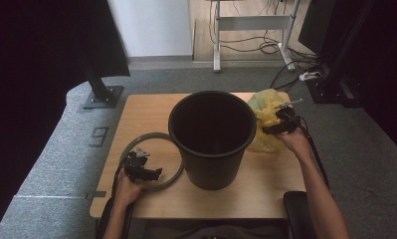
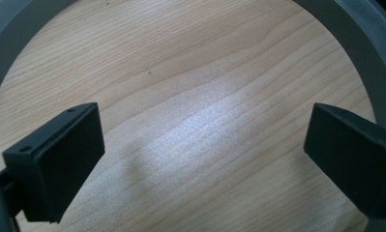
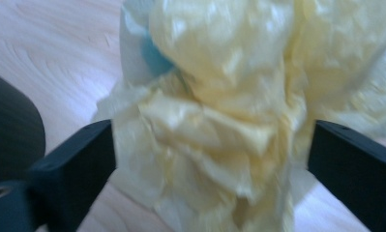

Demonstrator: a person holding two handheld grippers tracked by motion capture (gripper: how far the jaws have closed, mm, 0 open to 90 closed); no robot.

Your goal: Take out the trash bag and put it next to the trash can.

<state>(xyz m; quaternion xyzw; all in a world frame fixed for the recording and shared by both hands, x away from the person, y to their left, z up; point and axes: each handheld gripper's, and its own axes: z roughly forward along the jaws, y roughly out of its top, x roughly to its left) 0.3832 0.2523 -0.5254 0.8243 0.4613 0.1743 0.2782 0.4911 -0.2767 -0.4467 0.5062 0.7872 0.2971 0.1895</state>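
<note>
Yellow bag [image 3: 219, 125] blurred, edges cropped.

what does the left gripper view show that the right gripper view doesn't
The left gripper view has the grey ring curving round bare wood, with nothing between its open tongs.

The right gripper view has a crumpled yellow plastic bag between its open tongs, a bit of blue showing inside it, and the black bin's wall at the left edge.

Both show the light wooden tabletop and two black jaws standing apart.
</note>
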